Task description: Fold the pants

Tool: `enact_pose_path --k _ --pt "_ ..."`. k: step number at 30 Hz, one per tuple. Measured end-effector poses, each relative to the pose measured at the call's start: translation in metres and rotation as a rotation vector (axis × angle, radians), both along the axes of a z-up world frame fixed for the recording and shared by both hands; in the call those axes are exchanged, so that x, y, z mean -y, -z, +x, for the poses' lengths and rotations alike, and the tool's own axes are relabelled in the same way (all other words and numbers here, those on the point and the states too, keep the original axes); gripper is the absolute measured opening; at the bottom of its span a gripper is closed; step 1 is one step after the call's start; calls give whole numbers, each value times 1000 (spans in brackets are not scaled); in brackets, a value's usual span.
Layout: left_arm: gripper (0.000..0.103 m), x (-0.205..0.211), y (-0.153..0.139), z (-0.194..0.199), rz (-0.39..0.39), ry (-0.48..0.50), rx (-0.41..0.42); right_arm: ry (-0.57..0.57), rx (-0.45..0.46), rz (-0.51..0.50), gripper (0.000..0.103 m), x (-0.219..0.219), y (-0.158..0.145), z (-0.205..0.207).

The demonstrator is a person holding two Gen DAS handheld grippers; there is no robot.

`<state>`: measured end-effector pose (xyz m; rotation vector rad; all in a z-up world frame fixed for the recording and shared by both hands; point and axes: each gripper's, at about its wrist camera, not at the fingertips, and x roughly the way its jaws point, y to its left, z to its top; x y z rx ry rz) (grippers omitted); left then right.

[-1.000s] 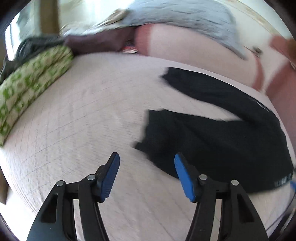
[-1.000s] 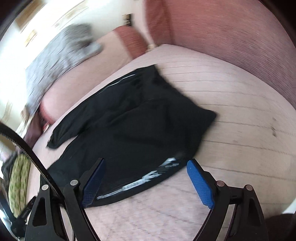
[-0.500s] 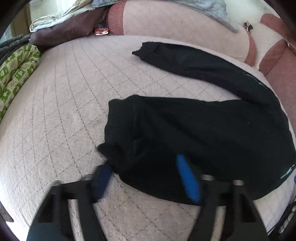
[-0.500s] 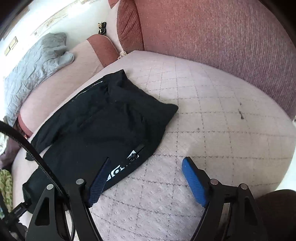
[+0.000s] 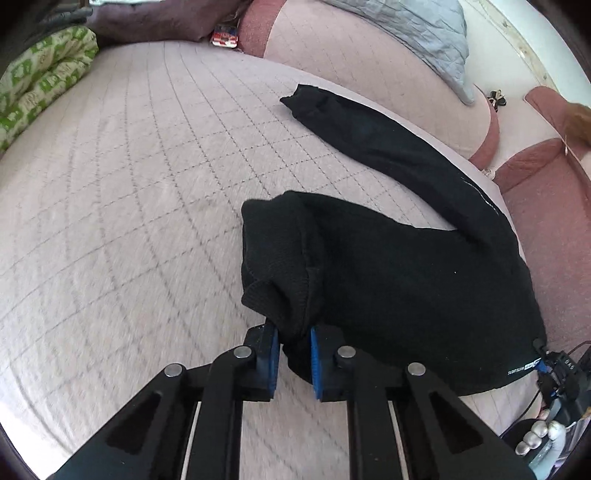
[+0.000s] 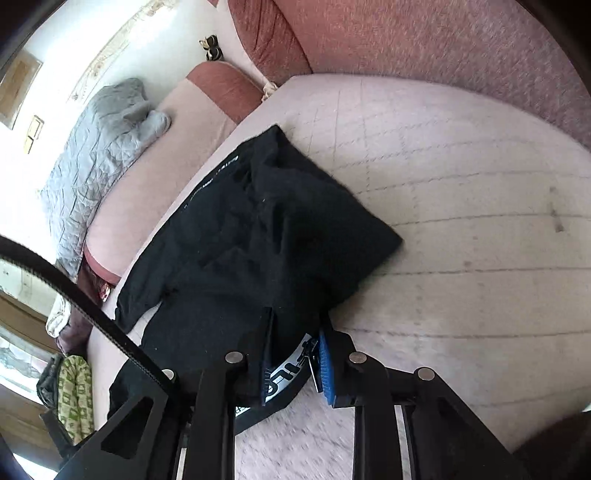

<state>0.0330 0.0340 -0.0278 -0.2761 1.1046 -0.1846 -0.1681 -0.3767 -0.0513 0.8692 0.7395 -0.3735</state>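
Black pants (image 5: 388, 280) lie spread on a pale quilted bed (image 5: 129, 192). One leg stretches toward the far pillows, the other bunches near me. My left gripper (image 5: 293, 354) is shut on the cuff end of the near leg. In the right wrist view the pants (image 6: 258, 236) lie ahead and to the left. My right gripper (image 6: 295, 363) is shut on the waistband edge with white lettering (image 6: 286, 373).
A pink bolster (image 5: 369, 66) with a grey quilted blanket (image 5: 417, 26) lines the far side. A green patterned pillow (image 5: 40, 85) lies at the left. A reddish upholstered headboard (image 6: 443, 44) stands behind the bed. Cables and gear (image 5: 554, 417) sit at the lower right.
Both grippers were open above the bed a second ago. They moved down onto the pants and closed, the left on the leg cuff and the right on the waistband.
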Motion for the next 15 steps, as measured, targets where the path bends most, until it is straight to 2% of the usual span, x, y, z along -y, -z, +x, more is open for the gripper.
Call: enact_pose_path --k 3,4,5,6,8,9,10,12,13,15 --pt "14 1 -6 -16 31 -22 -2 5 1 2 20 1 -8 -9" --pt "16 -1 -4 -16 28 -36 -14 10 -4 5 20 2 -10 -11" --pt "25 -3 -1 -19 26 -56 -31 13 -17 1 21 1 -11 -13" --pt "28 -8 4 -20 35 -80 -49 12 -32 -6 24 1 -10 -15" --pt "31 -17 9 -26 42 -98 -50 35 -85 -21 39 -2 -7 -19" --pt "32 -22 9 -29 37 -96 -46 55 -98 -19 39 -1 -6 -23" --pt "35 -27 7 -34 25 -97 -39 72 -90 -7 40 1 -6 -30" --pt "41 -38 1 -43 20 -115 -11 84 -65 1 48 3 -9 -40" --pt "42 -42 -2 -46 27 -124 4 90 -54 -16 51 3 -13 -45" --pt "43 -46 -11 -51 56 -147 37 90 -26 -69 52 0 -23 -53"
